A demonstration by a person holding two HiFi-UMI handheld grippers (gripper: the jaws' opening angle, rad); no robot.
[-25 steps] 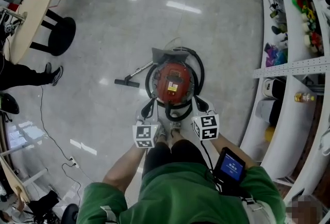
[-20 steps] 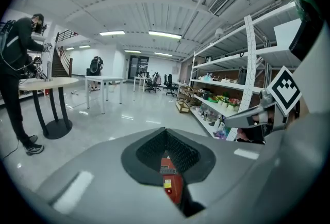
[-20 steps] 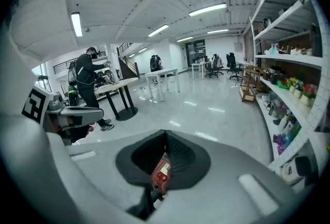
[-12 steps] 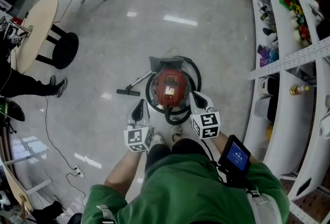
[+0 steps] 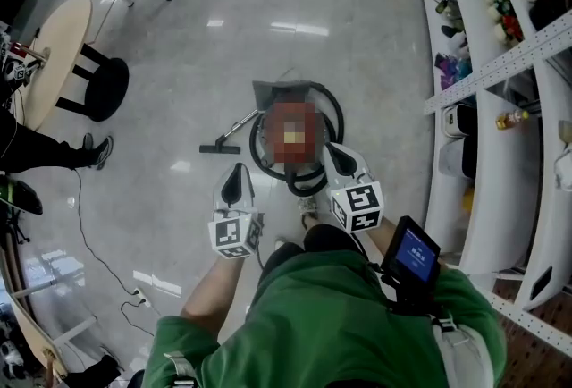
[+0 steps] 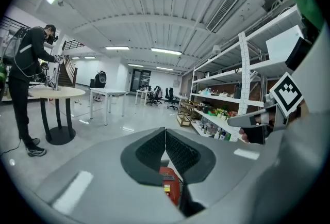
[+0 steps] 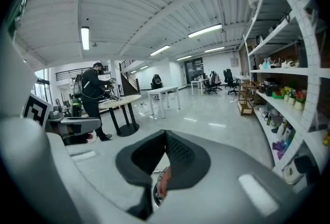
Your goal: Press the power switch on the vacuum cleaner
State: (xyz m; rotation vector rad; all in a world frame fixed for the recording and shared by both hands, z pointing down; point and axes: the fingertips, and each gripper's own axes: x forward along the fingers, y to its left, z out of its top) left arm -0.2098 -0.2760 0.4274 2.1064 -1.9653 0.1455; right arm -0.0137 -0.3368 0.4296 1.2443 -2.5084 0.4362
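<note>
Rising off the floor (image 5: pixel 357 64): vacuum cleaner (image 5: pixel 295 134) now sits just ahead of and below both jaw tips, untouched. Left hand-held gripper (image 5: pixel 236 185) and right hand-held gripper (image 5: pixel 338 161) have lifted away from it, both clenched and empty. Press likely done; unconfirmed.

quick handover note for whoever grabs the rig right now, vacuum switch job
Left gripper: jaws shut, empty, held to the left of the vacuum cleaner in the head view.
Right gripper: jaws shut, empty, near the vacuum cleaner's right side.
The vacuum cleaner stands on the floor just ahead of the person's feet, with its hose looped round it and its floor nozzle lying to its left.
Done: nothing that shows; neither gripper appears to touch it.
Left: find the power switch, which cannot be made out here, then bring a gripper down and press it.
</note>
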